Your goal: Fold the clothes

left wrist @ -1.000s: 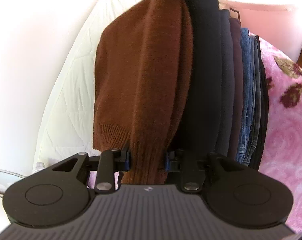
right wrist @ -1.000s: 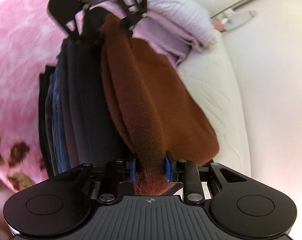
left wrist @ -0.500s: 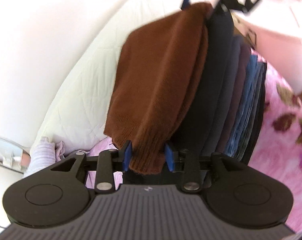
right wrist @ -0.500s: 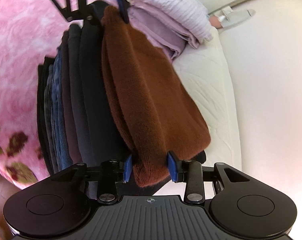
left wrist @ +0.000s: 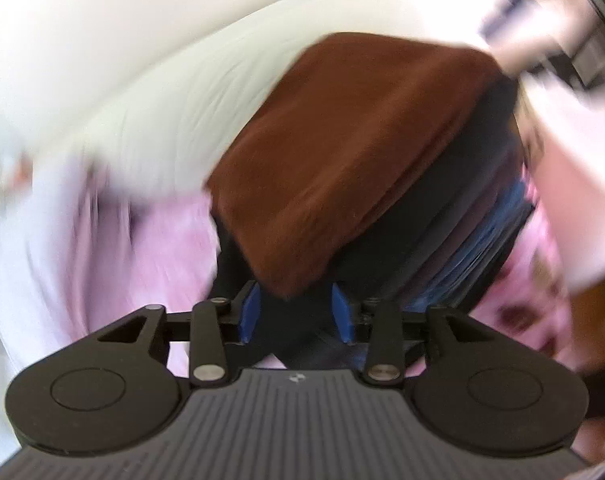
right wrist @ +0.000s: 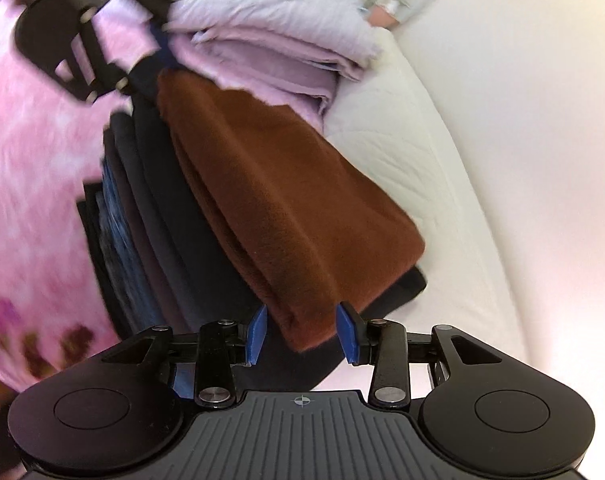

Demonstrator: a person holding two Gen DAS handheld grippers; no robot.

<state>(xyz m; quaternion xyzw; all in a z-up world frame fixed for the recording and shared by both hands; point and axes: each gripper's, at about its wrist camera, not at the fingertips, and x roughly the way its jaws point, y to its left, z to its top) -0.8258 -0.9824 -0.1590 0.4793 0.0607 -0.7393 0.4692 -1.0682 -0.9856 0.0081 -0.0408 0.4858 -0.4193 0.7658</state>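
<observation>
Folded brown sweater (right wrist: 286, 216) tops the dark clothes stack (right wrist: 150, 216), frame centre. Right gripper (right wrist: 301, 334) and left gripper (left wrist: 295, 312) both spread wide, pads clear of the knit, gripping nothing.

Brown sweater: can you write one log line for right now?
brown sweater folded atop clothes stack | left tongs open | right tongs open

left view motion-blurred, pink floral blanket (left wrist: 542, 280) smeared, lower stacked clothes (right wrist: 142, 208) mostly hidden
</observation>
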